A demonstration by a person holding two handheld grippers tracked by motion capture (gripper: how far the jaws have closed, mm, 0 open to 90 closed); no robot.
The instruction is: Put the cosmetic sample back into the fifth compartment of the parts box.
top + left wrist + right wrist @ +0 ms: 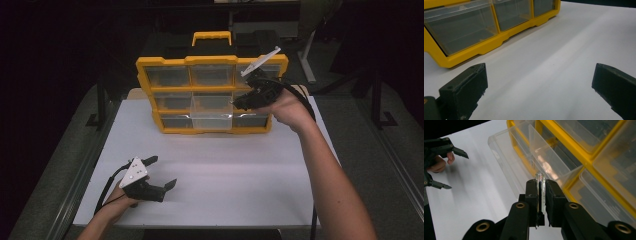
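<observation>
A yellow organizer case (145, 80) stands upright at the back of the white table, holding several clear drawers. Its bottom middle drawer (212, 121) is pulled out toward me. My right gripper (239, 102) hovers just above and to the right of that drawer. In the right gripper view it (541, 182) is shut on a thin clear tube (542, 192), which stands up between the pads above the open, divided drawer (509, 152). My left gripper (162, 171) rests low at the front left of the table, open with nothing between its fingers (464, 87).
The white table (225, 180) lies bare between the case and the front edge. A yellow carry handle (212, 37) rises behind the case. Dark floor and frame rails surround the table. In the right gripper view the left gripper (459, 172) sits far off.
</observation>
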